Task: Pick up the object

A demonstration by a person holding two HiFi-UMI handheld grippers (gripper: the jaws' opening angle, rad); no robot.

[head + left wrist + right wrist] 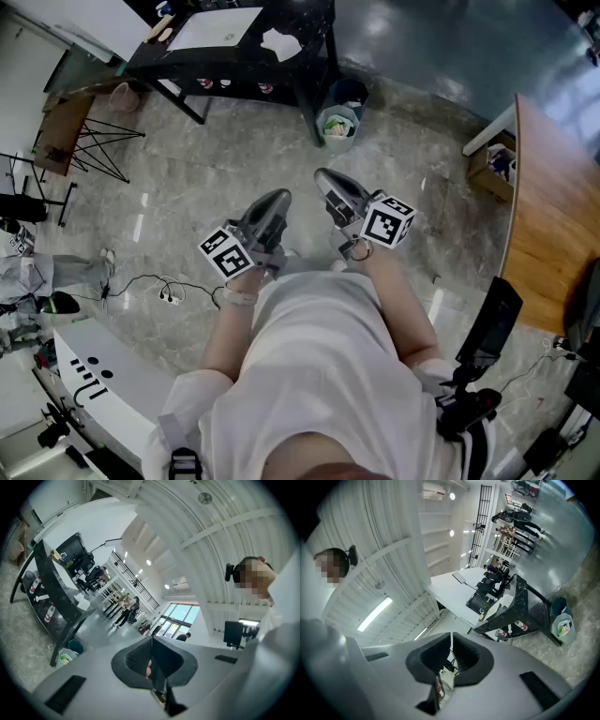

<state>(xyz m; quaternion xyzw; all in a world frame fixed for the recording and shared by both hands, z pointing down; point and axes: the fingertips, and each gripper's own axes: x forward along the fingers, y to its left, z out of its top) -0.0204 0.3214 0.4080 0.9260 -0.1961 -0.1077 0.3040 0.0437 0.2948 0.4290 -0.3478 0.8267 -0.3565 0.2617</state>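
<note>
Bright, even light from ceiling strip [375,613], glare on floor [141,225], fisheye w/ dark corners.

left tool [273,205]: closed, empty | right tool [331,184]: closed, empty

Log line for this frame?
left gripper: shut, empty | right gripper: shut, empty | both held before person's torso over marble floor | nothing picked yet
</note>
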